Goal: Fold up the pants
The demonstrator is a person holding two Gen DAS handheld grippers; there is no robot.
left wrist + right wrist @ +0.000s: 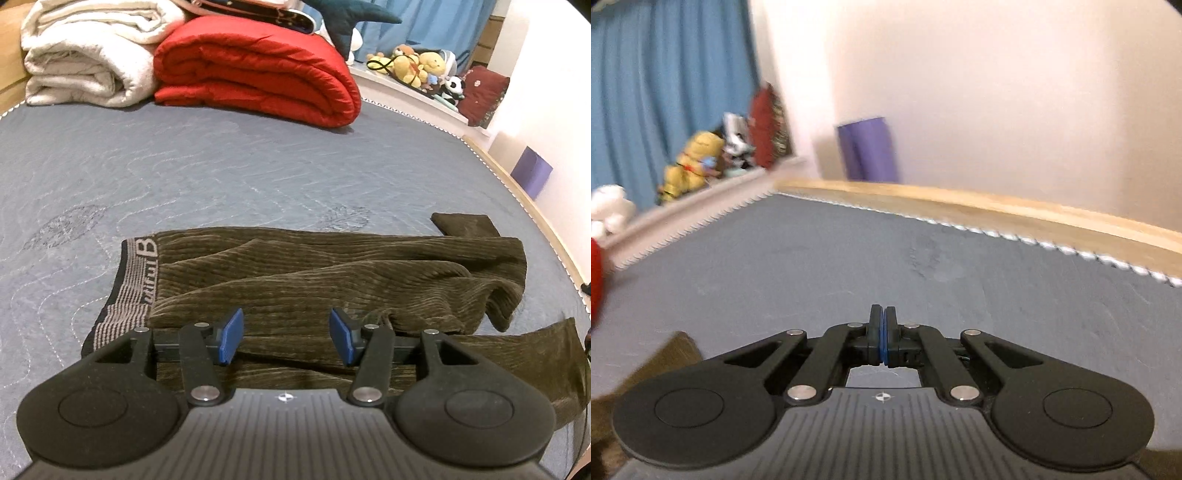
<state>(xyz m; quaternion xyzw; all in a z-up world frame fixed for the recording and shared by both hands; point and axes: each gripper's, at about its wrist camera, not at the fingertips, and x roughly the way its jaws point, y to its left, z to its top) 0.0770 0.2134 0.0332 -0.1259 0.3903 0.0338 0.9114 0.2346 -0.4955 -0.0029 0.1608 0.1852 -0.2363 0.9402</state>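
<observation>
Dark olive corduroy pants (332, 273) lie crumpled across the grey quilted bed (184, 166), with the striped waistband (125, 306) at the left and a leg end at the right. My left gripper (286, 334) hovers over the near part of the pants, open, its blue pads (233, 334) apart with nothing between them. In the right wrist view my right gripper (883, 332) is shut, pads together with nothing in them, above bare bed (960, 277). A brown bit of the pants (679, 349) shows at the lower left there.
A folded red quilt (258, 70) and a cream blanket (88, 55) lie at the far end of the bed. Plush toys (417, 66) line a ledge by the blue curtain (665, 92). A wooden bed edge (997, 214) and a purple box (870, 147) are by the wall.
</observation>
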